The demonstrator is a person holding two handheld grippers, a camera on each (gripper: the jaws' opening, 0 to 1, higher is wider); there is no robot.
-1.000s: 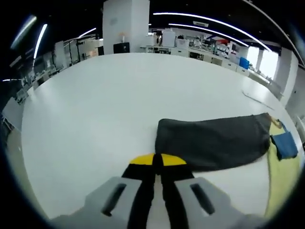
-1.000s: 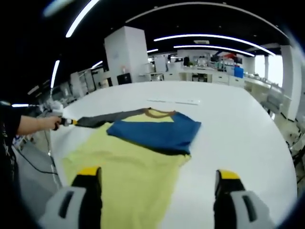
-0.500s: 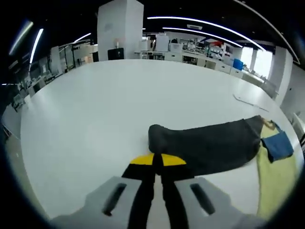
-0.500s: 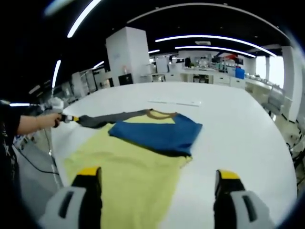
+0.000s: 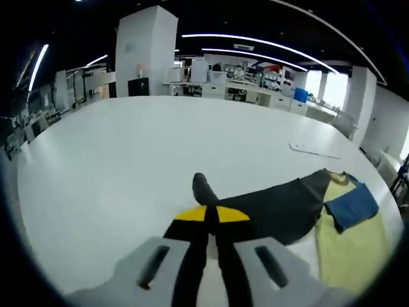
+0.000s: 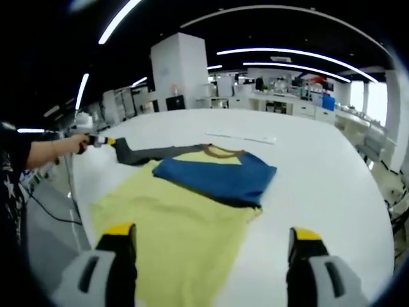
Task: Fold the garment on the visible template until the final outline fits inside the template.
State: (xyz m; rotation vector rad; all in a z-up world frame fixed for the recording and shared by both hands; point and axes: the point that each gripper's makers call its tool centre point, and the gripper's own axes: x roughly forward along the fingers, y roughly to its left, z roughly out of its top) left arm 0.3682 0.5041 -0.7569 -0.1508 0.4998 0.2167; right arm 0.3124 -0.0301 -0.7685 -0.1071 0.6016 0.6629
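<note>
A yellow garment (image 6: pixel 172 224) lies flat on the white table (image 6: pixel 319 185). Its blue sleeve (image 6: pixel 214 178) is folded across the chest, below a tan collar (image 6: pixel 220 152). The other sleeve is dark grey (image 5: pixel 275 208) and stretches out to the side, lifted at its cuff. My left gripper (image 5: pixel 211 216) is shut on that cuff; it also appears as the left gripper (image 6: pixel 102 141) held by a hand at the far left. My right gripper (image 6: pixel 214 240) stands open above the garment's lower hem, with nothing between its fingers.
A thin white strip (image 6: pixel 239 136) lies on the table beyond the collar. A person's arm (image 6: pixel 48 153) reaches in from the left table edge. Benches, shelves and a white pillar (image 5: pixel 137 51) stand far behind the table.
My left gripper has lifted the dark grey cuff and carried it toward the garment body, so the sleeve looks shorter and bunched. The right gripper has stayed open in place.
</note>
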